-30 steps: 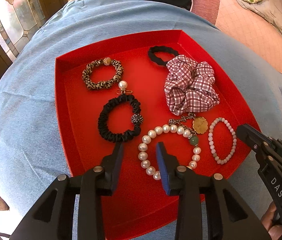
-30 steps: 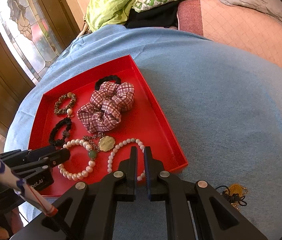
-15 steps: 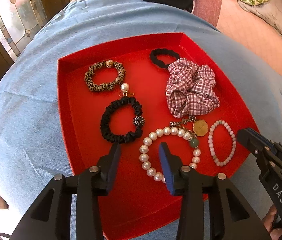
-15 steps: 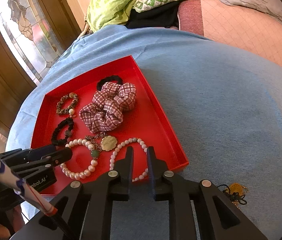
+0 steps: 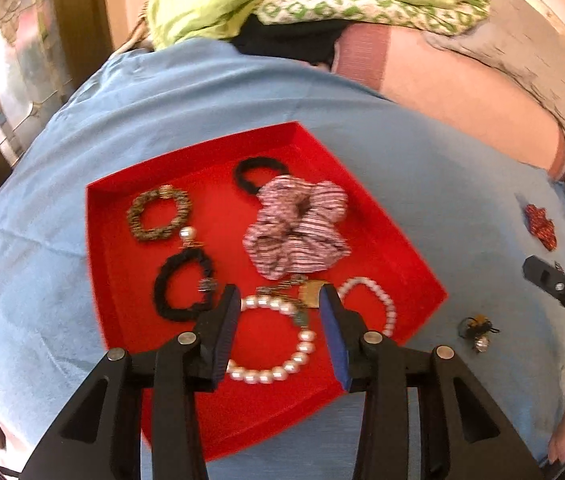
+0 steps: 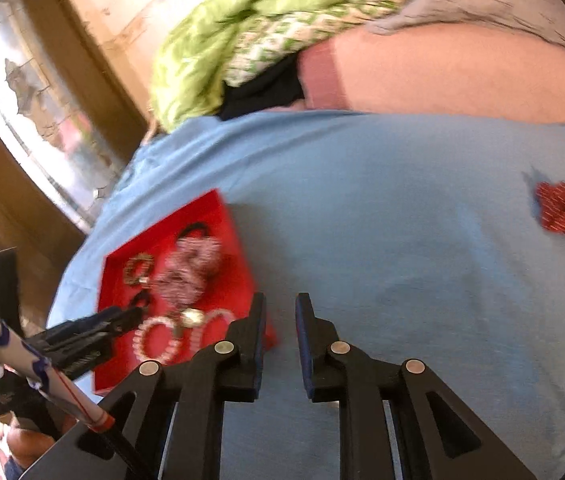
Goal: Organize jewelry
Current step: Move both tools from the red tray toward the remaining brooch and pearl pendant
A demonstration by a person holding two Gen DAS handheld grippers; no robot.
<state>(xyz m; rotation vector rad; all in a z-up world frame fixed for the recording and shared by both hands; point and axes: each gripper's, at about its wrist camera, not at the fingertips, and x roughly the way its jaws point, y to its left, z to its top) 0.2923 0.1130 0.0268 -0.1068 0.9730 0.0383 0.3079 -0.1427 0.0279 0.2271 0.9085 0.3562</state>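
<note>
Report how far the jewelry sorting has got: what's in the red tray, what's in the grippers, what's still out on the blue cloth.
Done: the red tray holds the pearl bracelet, plaid scrunchie and other bands. In hand: nothing; the left gripper and right gripper are both open and empty. Left: a red sequined piece and a small dark-and-gold piece lie on the blue cloth.

L gripper (image 5: 278, 320): blk frame, blue pads (image 5: 334, 340), silver screws | R gripper (image 6: 280, 328): same
</note>
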